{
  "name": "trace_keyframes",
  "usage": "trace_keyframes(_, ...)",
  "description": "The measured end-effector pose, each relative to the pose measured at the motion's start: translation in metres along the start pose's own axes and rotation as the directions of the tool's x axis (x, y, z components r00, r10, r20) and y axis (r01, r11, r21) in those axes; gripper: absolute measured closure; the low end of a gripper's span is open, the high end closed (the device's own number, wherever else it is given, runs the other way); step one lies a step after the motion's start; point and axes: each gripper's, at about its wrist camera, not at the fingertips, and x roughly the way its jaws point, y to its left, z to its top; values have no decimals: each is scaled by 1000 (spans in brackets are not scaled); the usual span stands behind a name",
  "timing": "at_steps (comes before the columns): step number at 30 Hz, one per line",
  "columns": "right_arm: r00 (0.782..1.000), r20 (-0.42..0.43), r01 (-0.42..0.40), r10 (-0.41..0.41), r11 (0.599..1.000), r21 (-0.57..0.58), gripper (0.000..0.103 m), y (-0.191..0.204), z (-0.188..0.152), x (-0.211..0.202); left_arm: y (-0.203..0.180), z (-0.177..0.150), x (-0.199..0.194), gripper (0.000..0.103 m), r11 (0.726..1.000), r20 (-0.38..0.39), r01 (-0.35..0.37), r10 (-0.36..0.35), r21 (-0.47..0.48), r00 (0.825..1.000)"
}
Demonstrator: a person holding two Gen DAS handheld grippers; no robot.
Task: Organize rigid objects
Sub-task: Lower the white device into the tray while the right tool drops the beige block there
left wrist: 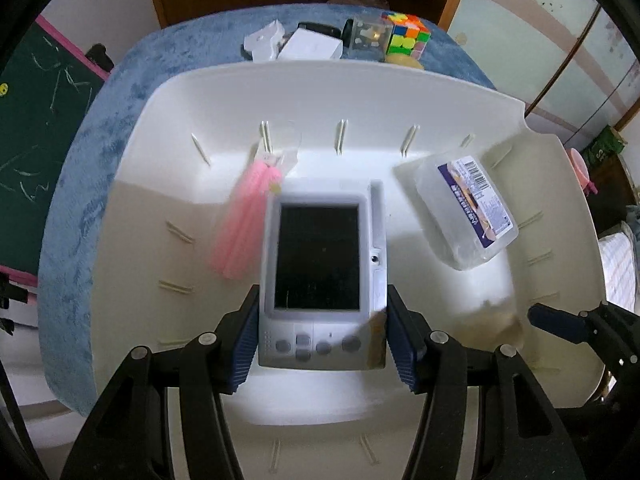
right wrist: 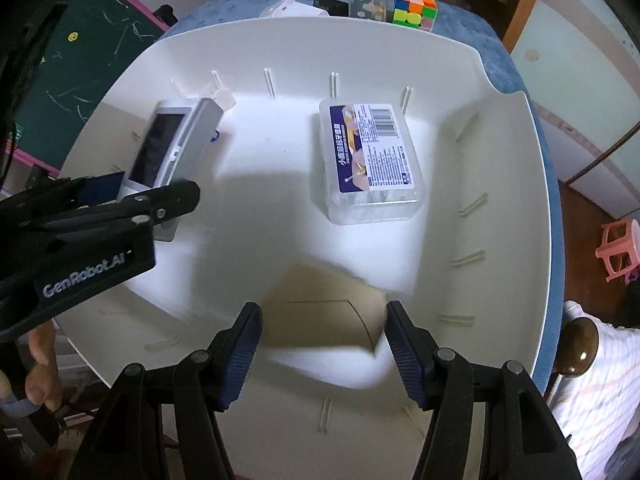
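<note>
While both cameras look down into one white bin point(left wrist: 360, 92) on a blue cloth point(left wrist: 72, 216), counts differ per view. Left wrist view: one silver handheld device point(left wrist: 320, 276) at frame centre, clamped between the left gripper point(left wrist: 320, 332) pads point(left wrist: 245, 344), jaws closed on its lower sides near the buttons; whether it touches the bin floor I cannot tell. One pink bundle point(left wrist: 244, 220), blurred, lies just beside the device's left edge. One clear plastic box point(left wrist: 466, 212) with a barcode label sits right of centre on the bin floor, well apart from the device. Tip of the right gripper point(left wrist: 556, 322) pokes in at the right edge. Right wrist view: same device point(right wrist: 168, 152) at upper left, seen edge-on with the left gripper point(right wrist: 120, 196) on its near end; same clear box point(right wrist: 370, 160) at upper centre, label readable as a barcode plus purple print. Right gripper point(right wrist: 322, 344) is at bottom centre, jaws closed on one tan cardboard piece point(right wrist: 320, 312), blurred, low over the bin floor. Cardboard shows only as a faint tan smear in the left view; the pink bundle is not visible in the right view. Behind the bin, top of both frames: one colour cube point(left wrist: 406, 34), one small clear case point(left wrist: 368, 38), one white box point(left wrist: 310, 44). One green chalkboard point(left wrist: 36, 120) at left.
</note>
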Motion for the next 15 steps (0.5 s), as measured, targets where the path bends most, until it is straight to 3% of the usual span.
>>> trace_keyframes(6,1000,21,-15,15,1000,-12,37,-1,1,-8,-6,10,-13,29,1000,48,-9,8,24,999)
trace_keyframes(10,999,47,4,-2,1000,-27,31,0,2,-18,-3,15,-25,28,1000,64,-7,7,4,998)
trace_keyframes(15,994,104,-23,26,999,-32,31,-2,3,-39,0,17,-46,28,1000,104,-12,12,-4,995)
